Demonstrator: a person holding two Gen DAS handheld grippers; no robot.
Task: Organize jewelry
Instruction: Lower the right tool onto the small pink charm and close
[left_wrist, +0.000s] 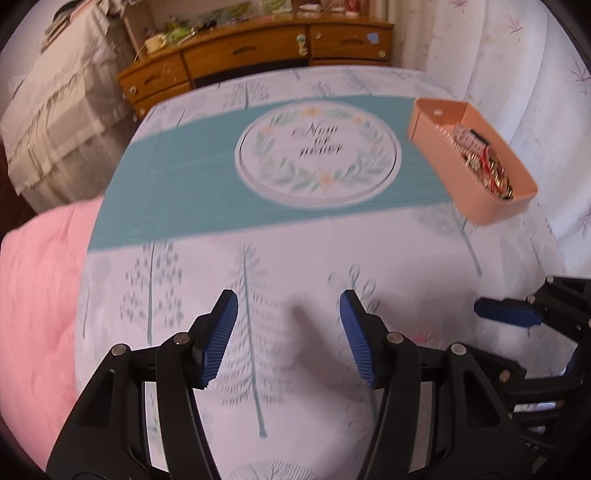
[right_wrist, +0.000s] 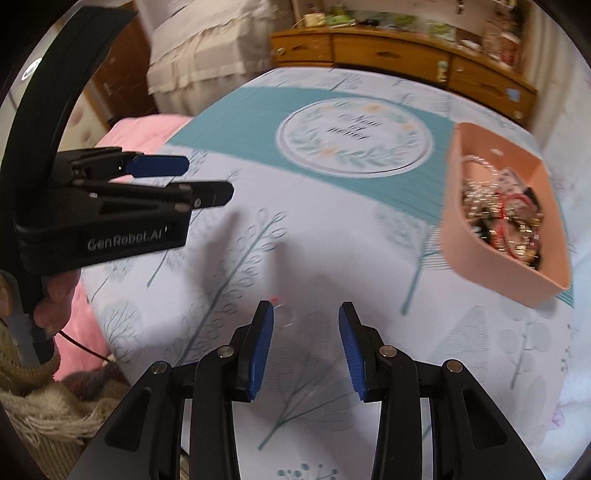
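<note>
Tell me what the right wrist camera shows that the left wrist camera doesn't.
Only the right wrist view shows the hand holding the left gripper, a small clear ring on the sheet by the right gripper, and a fringed beige cloth.

Only the left wrist view looks straight down between the left gripper's open, empty jaws.

Both show the peach tray of jewelry, the tree-print bedsheet, the pink blanket and the wooden dresser.

Jewelry (right_wrist: 506, 221) in tray (right_wrist: 454, 221) on cloth (left_wrist: 295, 258), tray right of round emblem (left_wrist: 317, 155), dresser (left_wrist: 258, 55) behind
</note>
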